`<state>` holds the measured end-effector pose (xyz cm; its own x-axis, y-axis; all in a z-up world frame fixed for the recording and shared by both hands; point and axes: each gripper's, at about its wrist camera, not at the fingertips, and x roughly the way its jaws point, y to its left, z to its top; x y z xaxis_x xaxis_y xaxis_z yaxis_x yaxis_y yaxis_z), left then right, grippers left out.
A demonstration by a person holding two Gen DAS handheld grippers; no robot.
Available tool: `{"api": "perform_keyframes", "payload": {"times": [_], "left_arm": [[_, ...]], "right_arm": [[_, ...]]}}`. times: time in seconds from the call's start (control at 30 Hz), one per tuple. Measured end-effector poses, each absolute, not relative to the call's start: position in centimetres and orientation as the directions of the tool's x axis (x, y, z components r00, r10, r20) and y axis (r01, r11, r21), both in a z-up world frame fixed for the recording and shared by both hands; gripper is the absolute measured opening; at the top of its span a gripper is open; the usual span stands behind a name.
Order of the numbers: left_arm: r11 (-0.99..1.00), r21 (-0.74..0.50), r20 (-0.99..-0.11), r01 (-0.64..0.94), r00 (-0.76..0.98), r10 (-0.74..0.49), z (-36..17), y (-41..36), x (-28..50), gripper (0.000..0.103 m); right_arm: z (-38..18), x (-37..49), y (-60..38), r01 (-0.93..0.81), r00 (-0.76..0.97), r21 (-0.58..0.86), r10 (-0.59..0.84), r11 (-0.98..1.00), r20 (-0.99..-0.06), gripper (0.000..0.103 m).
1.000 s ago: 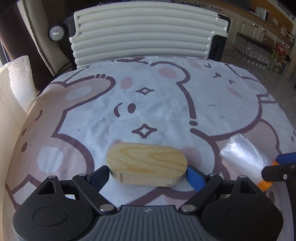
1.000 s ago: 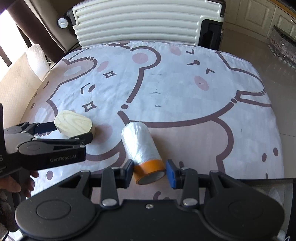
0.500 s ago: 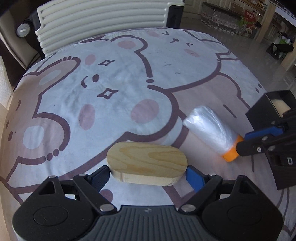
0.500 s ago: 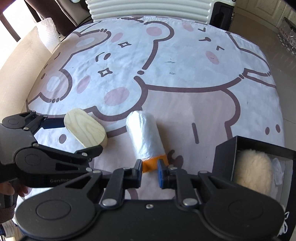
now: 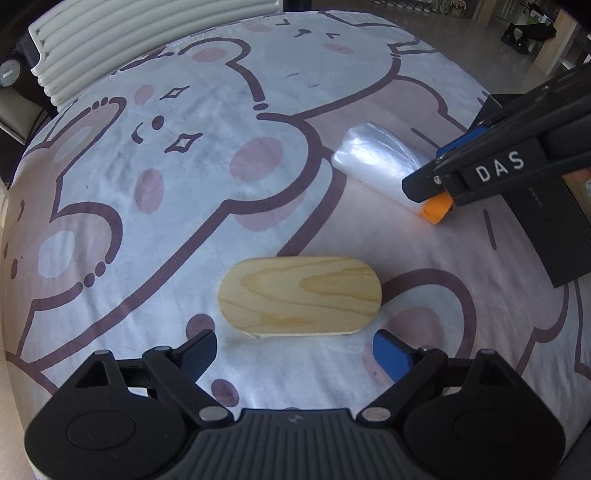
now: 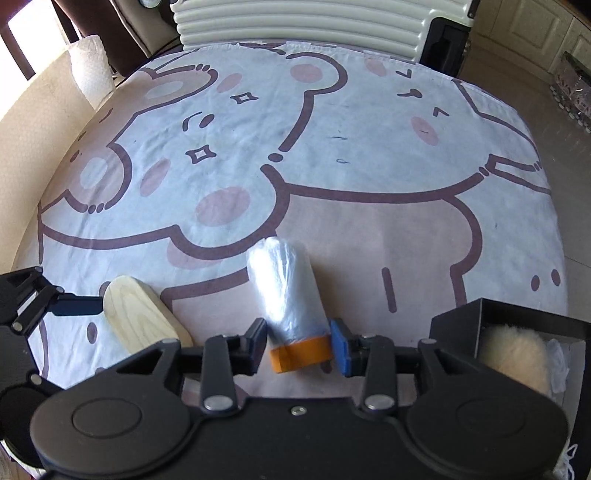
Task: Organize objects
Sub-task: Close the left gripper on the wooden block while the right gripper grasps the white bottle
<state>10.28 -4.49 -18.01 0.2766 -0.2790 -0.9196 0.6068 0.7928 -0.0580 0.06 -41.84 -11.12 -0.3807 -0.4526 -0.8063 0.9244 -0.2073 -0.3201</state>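
An oval wooden block (image 5: 300, 296) lies flat on the bear-print cloth (image 5: 184, 184). My left gripper (image 5: 295, 352) is open just behind it, fingers apart and clear of the block; the block also shows in the right wrist view (image 6: 142, 320). A roll of clear plastic with an orange core (image 6: 290, 302) lies on the cloth between the fingers of my right gripper (image 6: 299, 345). The blue pad (image 6: 340, 347) stands slightly off the orange end, so that gripper is open. The roll (image 5: 388, 166) and right gripper (image 5: 436, 173) also show in the left wrist view.
A black box (image 6: 509, 325) holding a cream fluffy thing (image 6: 513, 362) stands at the right front of the table. A white ribbed suitcase (image 6: 314, 26) stands behind the table. A paper towel roll (image 6: 90, 70) is at the far left.
My left gripper has let go of the wooden block, which now lies on the cloth, and drawn back. My right gripper has opened off the roll's orange end.
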Motion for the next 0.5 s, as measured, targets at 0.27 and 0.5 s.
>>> {"api": "perform_keyframes", "payload": {"times": [0.27,0.5], "left_arm": [[0.867,-0.255,-0.882,0.429,0.264,-0.391,-16.5,-2.0,11.5,0.098],[0.923,-0.355,-0.881,0.146,0.277,-0.383,-16.3,-0.1,13.2,0.098]], "right_arm": [[-12.0,-0.3,-42.8,0.932,-0.36,-0.3,-0.444,-0.201,-0.821,0.043],[-11.9,-0.4,-42.5,0.95,-0.309,-0.257,-0.431,-0.176,-0.848,0.041]]}}
